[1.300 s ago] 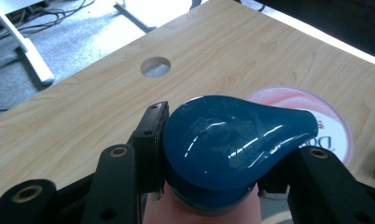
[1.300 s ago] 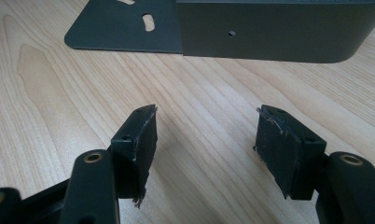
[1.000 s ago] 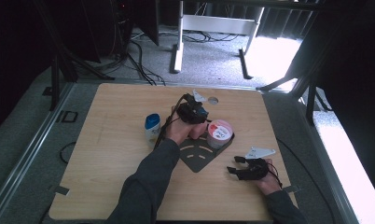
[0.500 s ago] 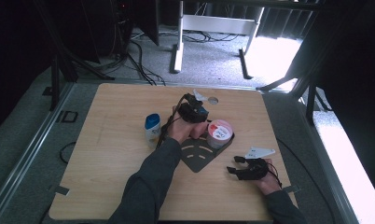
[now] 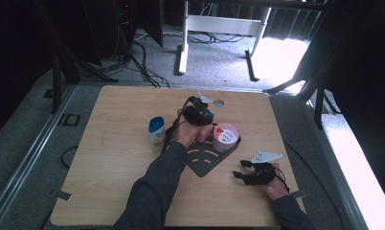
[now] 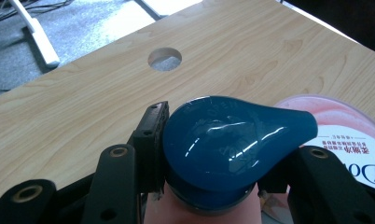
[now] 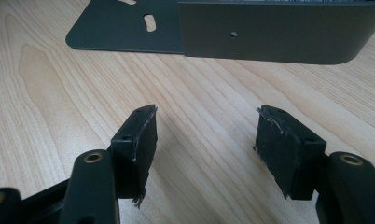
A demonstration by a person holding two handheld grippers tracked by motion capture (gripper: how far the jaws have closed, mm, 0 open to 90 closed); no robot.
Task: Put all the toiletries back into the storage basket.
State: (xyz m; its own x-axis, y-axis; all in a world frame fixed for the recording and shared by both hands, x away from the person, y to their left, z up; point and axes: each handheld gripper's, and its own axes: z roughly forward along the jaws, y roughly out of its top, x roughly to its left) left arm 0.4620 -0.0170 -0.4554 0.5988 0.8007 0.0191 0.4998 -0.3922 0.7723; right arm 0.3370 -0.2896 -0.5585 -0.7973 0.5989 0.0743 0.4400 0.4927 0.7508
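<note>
A pink bottle with a blue cap (image 6: 232,144) stands on the dark metal stand (image 5: 206,160) near the middle of the worktop (image 5: 109,158), clasped at the cap by the left claw (image 5: 196,115), both pads pressed against its sides. Just beside it, apparently on the same stand, sits a round pink tub (image 5: 225,136). A second blue-capped bottle (image 5: 156,132) stands close by on the left. The right claw (image 7: 206,149) rests released over bare wood, nothing between its pads.

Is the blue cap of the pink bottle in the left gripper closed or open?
Closed, as far as visible: the blue cap sits flat on the pink bottle, with the left gripper shut around it.
</note>
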